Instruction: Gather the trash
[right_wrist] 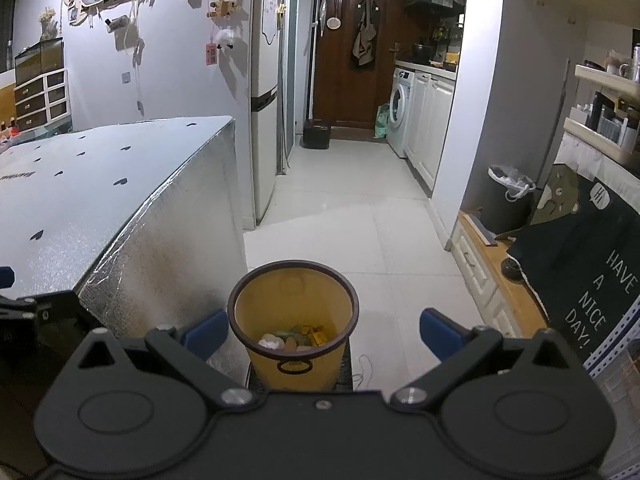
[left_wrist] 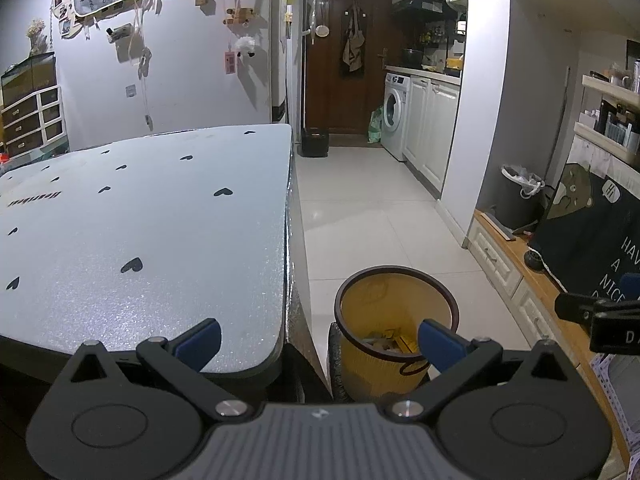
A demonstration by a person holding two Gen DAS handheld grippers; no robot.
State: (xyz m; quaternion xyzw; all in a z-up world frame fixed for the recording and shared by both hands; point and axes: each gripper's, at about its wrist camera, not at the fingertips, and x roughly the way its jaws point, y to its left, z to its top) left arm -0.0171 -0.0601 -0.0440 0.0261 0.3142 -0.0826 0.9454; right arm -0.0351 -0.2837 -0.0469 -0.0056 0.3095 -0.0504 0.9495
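While both hand-held grippers, left (left_wrist: 318,338) and right (right_wrist: 324,332), hang open and empty, the yellow wastebasket (right_wrist: 294,312) holds trash; next, locate remaining litter.

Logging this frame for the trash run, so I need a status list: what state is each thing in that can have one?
left gripper: open, empty
right gripper: open, empty
yellow bin: upright, unlidded, trash at the bottom
trash: inside the yellow bin
grey bin: upright, lined with a bag
washing machine: door shut
brown door: closed
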